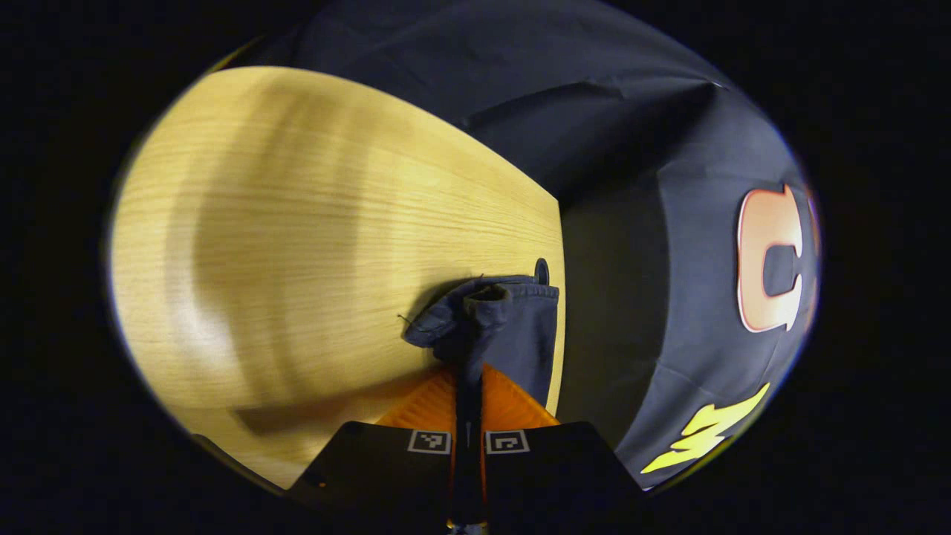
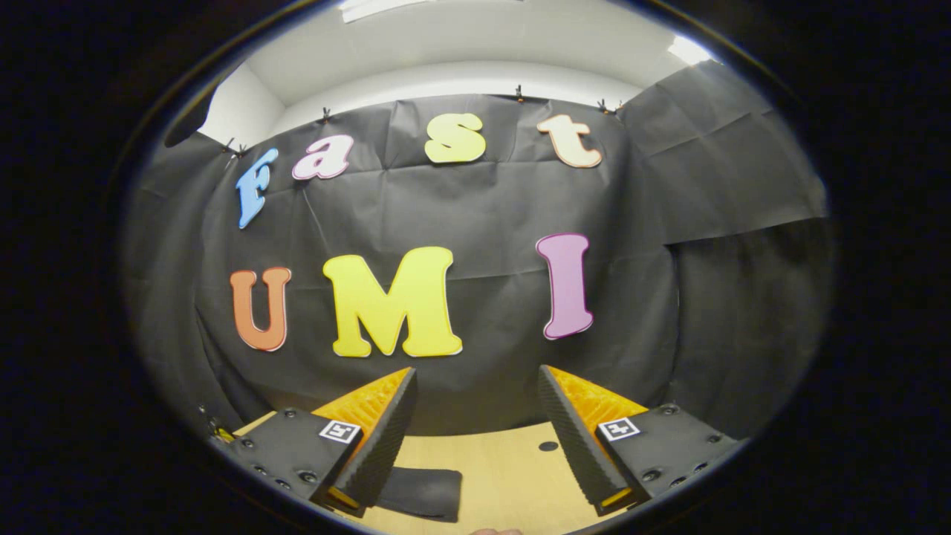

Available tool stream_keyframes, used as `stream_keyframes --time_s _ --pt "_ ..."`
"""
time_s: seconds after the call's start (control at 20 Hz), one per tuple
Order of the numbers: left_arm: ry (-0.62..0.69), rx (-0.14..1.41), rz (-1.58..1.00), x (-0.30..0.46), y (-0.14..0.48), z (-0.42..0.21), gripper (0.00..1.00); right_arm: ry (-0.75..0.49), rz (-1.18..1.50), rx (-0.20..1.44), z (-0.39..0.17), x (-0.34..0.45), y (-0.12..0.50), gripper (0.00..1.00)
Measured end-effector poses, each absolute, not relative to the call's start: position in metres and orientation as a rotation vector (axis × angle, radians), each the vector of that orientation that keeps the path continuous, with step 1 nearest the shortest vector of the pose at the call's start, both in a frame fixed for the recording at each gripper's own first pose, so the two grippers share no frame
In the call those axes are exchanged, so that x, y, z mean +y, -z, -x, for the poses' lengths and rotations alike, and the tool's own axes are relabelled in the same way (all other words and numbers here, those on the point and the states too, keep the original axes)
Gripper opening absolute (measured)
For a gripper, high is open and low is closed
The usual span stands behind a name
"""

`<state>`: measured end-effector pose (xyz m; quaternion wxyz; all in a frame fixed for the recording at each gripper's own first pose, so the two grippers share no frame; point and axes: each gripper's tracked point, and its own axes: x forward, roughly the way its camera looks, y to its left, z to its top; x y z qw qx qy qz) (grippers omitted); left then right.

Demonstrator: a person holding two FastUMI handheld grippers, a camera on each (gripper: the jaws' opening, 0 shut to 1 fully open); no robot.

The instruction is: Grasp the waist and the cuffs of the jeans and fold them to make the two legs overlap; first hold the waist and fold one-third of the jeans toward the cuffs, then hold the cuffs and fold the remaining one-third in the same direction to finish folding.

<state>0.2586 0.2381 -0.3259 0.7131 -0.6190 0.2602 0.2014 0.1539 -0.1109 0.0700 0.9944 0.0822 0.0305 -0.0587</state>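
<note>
Jeans (image 1: 494, 319), crumpled denim in left claw (image 1: 469, 371)

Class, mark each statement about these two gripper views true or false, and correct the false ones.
1. The left gripper is shut on the jeans. True.
2. The right gripper is clamped on denim. False: its fingers stand apart with nothing between them.
3. The jeans held by the left gripper lie near the edge of the wooden table. True.
4. The right gripper points straight down at the tabletop. False: it faces the booth wall, with a strip of table low in its view.
</note>
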Motion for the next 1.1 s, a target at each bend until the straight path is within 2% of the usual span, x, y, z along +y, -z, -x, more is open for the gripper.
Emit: stream_keyframes --time_s 0.15,0.25,0.3,0.4,0.55,0.6,0.65,0.8,0.85,0.9,1.1 --pt "-0.418 0.532 1.322 0.231 0.298 -0.267 0.03 0.133 -0.178 0.050 -0.148 -0.119 -0.077 0.96" --pt "-0.379 0.504 1.228 0.219 0.272 -0.273 0.03 0.142 -0.163 0.030 -0.140 -0.123 -0.086 1.00" --pt "-0.346 0.490 1.164 0.209 0.256 -0.276 0.03 0.143 -0.160 0.026 -0.137 -0.125 -0.089 0.96" --pt "-0.278 0.446 1.083 0.187 0.220 -0.283 0.03 0.153 -0.154 0.024 -0.129 -0.131 -0.091 1.00" --pt "-0.197 0.415 1.037 0.145 0.180 -0.292 0.03 0.184 -0.158 0.019 -0.112 -0.148 -0.096 1.00" --pt "-0.172 0.408 1.010 0.132 0.172 -0.294 0.03 0.198 -0.160 0.014 -0.105 -0.155 -0.100 0.96" --pt "-0.144 0.400 0.980 0.113 0.163 -0.297 0.03 0.214 -0.156 0.010 -0.098 -0.162 -0.101 0.98" --pt "-0.055 0.420 0.945 0.056 0.150 -0.301 0.03 0.261 -0.147 -0.003 -0.076 -0.181 -0.109 0.99" --pt "-0.032 0.427 0.941 0.038 0.147 -0.298 0.03 0.275 -0.145 -0.002 -0.070 -0.187 -0.110 0.96" --pt "-0.008 0.434 0.928 0.017 0.146 -0.296 0.03 0.286 -0.144 0.000 -0.064 -0.192 -0.109 1.00" --pt "0.112 0.479 0.878 -0.064 0.147 -0.283 0.03 0.338 -0.130 0.009 -0.039 -0.214 -0.110 0.99"
